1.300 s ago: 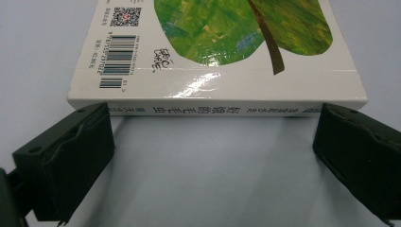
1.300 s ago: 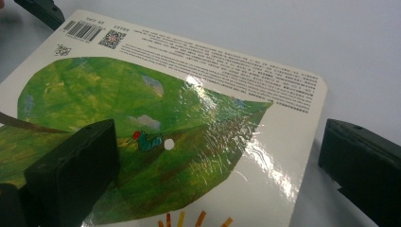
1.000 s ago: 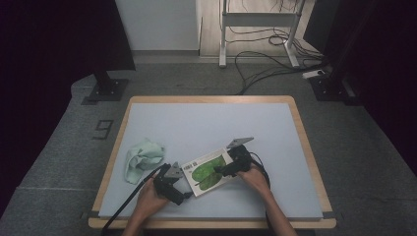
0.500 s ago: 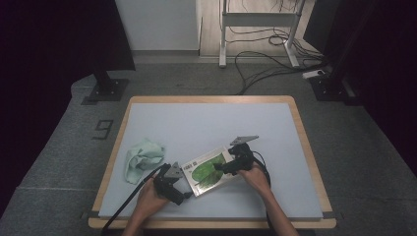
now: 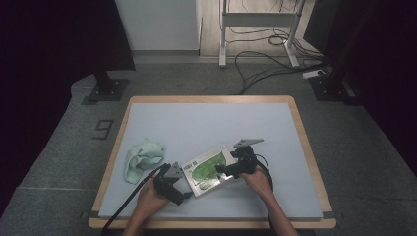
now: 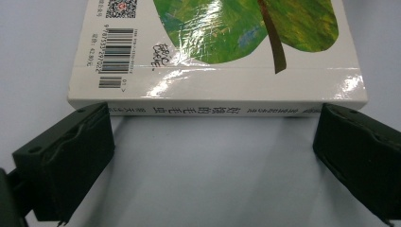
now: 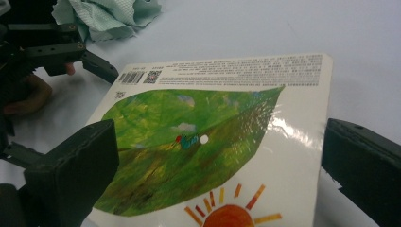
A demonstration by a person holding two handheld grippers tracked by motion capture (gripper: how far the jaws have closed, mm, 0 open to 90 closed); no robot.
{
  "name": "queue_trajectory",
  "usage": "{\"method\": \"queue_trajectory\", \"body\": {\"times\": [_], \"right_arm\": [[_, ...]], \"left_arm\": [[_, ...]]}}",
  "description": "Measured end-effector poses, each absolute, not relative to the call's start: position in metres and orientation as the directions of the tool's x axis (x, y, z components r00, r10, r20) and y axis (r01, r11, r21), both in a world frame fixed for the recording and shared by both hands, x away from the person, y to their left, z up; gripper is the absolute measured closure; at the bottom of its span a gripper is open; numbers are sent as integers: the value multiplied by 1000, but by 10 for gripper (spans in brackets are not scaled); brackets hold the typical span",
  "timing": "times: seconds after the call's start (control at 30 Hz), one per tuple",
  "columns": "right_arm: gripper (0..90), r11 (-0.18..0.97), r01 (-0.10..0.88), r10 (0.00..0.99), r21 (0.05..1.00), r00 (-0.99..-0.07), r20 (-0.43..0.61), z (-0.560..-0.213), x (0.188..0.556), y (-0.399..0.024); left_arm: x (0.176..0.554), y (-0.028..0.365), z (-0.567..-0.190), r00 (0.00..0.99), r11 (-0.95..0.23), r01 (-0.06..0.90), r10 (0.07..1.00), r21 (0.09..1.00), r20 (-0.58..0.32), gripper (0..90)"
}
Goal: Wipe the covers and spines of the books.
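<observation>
From where I stood, the picture book (image 5: 207,169) lay flat on the grey table (image 5: 206,123), near its front edge, back cover up, between the person's 2 hands. A crumpled green cloth (image 5: 142,156) sat well apart to its left.

The left gripper (image 5: 183,192) was low at the book's spine side. In the left gripper view its 2 jaws stood spread wide, one off each end of the spine (image 6: 217,111), close to the corners but pinching nothing. The right gripper (image 5: 222,172) hovered over the opposite part of the cover; in the right gripper view its jaws were likewise spread, with the green leaf artwork (image 7: 189,142) between them and nothing held.

It looked to me as though the person was lining up to take hold of the book or open it. To do that well, I judged the left gripper should steady the spine so the glossy cover could not slide on the smooth table. The right gripper would need to catch only the free edge of the cover, low and shallow, rather than pressing down on the flat face. A slow lift would keep the pages from fanning. Whether the jaws touched the book I could not tell.
</observation>
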State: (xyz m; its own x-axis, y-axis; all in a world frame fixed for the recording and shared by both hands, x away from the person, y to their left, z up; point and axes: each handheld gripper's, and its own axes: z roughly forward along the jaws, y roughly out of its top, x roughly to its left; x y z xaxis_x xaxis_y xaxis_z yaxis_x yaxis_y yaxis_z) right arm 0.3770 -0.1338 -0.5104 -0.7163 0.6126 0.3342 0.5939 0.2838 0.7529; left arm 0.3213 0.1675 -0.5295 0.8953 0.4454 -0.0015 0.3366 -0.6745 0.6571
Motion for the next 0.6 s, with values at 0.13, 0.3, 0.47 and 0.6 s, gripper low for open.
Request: {"method": "queue_trajectory", "body": {"times": [0.13, 0.3, 0.47, 0.6], "right_arm": [[0, 293, 605, 573, 740, -731, 370, -510, 373, -135], [0, 402, 565, 577, 721, -767, 280, -510, 367, -124], [0, 421, 560, 565, 714, -777, 277, -508, 378, -122], [82, 455, 559, 570, 693, -781, 255, -506, 389, -120]], "left_arm": [[321, 167, -529, 895, -674, 337, 445, 657, -1, 0], [321, 168, -529, 895, -675, 337, 445, 657, -1, 0], [321, 168, -529, 895, -675, 336, 445, 657, -1, 0], [321, 168, -529, 896, -675, 336, 445, 656, -1, 0]]}}
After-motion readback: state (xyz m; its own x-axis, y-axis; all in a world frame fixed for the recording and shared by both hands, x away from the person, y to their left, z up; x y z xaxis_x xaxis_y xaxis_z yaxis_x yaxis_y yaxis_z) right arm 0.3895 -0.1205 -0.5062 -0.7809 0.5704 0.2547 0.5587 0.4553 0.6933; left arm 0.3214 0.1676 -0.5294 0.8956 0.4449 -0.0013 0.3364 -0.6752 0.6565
